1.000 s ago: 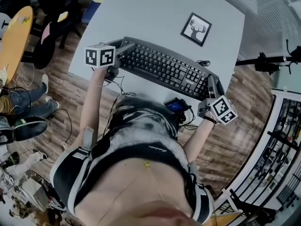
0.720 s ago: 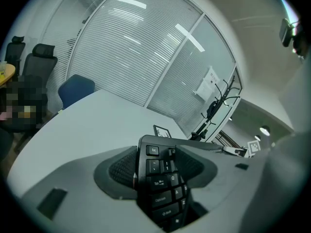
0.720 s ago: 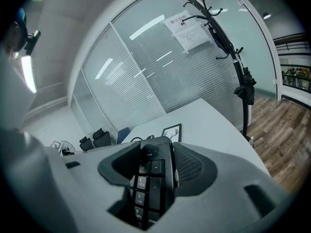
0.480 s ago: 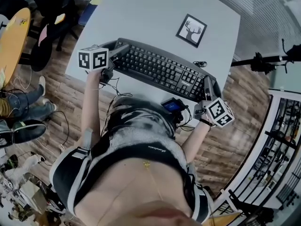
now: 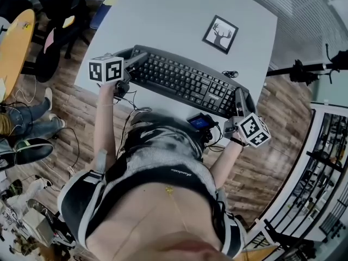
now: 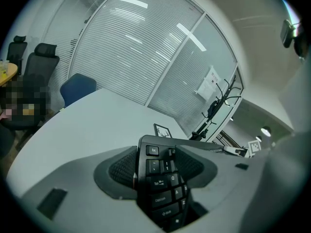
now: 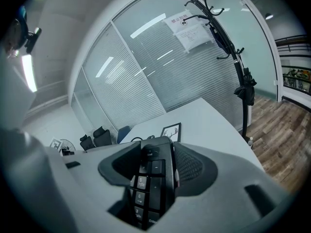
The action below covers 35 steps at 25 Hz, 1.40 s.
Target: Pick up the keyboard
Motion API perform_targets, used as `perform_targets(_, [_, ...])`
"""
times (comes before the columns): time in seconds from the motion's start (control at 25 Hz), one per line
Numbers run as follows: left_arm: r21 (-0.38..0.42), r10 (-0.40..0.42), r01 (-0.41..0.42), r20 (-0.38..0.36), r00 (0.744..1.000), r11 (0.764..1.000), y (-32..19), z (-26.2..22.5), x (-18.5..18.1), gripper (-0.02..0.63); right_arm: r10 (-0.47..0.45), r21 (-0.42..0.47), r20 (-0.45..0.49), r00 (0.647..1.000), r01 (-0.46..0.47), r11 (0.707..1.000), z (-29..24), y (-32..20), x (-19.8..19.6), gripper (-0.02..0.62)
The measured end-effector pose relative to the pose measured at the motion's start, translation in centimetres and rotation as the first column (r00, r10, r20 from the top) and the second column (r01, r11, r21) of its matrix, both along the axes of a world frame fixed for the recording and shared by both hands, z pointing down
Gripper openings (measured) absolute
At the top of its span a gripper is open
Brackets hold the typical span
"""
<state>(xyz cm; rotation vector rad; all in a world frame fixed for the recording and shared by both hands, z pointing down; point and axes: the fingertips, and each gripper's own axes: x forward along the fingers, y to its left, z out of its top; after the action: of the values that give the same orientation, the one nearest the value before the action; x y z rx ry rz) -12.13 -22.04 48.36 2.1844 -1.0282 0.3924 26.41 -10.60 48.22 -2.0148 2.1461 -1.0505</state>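
1. Room. The floor [image 5: 70, 113] is brown wood plank. A glass wall [image 6: 146, 47] with horizontal blinds runs behind the table; only the two gripper views show it in full. The right gripper view alone shows a dark coat stand [image 7: 238, 67] at the upper right of the frame. The left gripper view alone shows dark chairs [image 6: 41, 62] at the left edge.

2. Surface. The table [image 5: 179, 10] is pale grey, smooth and matt, with rounded corners. In the head view it fills the upper centre.

3. Keyboard [image 5: 185, 80]. Black plastic, long and flat, full-size with a number pad. It lies aslant along the table's near edge, from centre left down to centre right in the head view. Whether it touches the table cannot be told.

4. Left gripper [image 6: 158, 164]. Jaws closed to a narrow gap on the keyboard's Esc end; the ribbed grey pads press both faces.

5. Right gripper [image 7: 158, 166]. Jaws likewise clamped on the number-pad end. The head view shows each gripper's marker cube but not the pad contact.

6. Frame [image 5: 221, 34]. Square, black-edged, with a deer picture; it lies flat on the table, apart from the keyboard, upper right of centre.

7. Device [image 5: 201, 123]. Small, dark, with a lit blue screen, just below the keyboard; only the head view shows it.
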Motion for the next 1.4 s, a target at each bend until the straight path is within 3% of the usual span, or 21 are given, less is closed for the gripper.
perform_targets(0.56, [-0.001,0.003,-0.003,0.016,1.000,1.000,-0.60,-0.08,-0.01,0.222,0.001,0.000,0.005,1.000,-0.001,1.000,-0.10,-0.24,0.00,0.209])
perform_targets(0.88, [-0.020,0.023,-0.023,-0.016,1.000,1.000,-0.31,0.09,0.63,0.222,0.000,0.003,0.012,1.000,0.000,1.000,-0.24,-0.20,0.00,0.209])
perform_targets(1.04, [0.001,0.004,-0.004,0.014,1.000,1.000,-0.67,-0.56,0.30,0.222,0.001,0.003,0.016,1.000,-0.001,1.000,-0.26,-0.21,0.07,0.209])
perform_targets(1.24, [-0.024,0.027,-0.027,-0.020,0.999,0.999,-0.30,0.26,0.71,0.222,0.000,0.000,0.013,1.000,0.000,1.000,-0.26,-0.30,0.11,0.209])
perform_targets(1.4, [-0.013,0.006,-0.006,0.005,1.000,1.000,-0.57,-0.46,0.46,0.222,-0.002,-0.005,0.014,1.000,0.002,1.000,-0.24,-0.32,0.00,0.209])
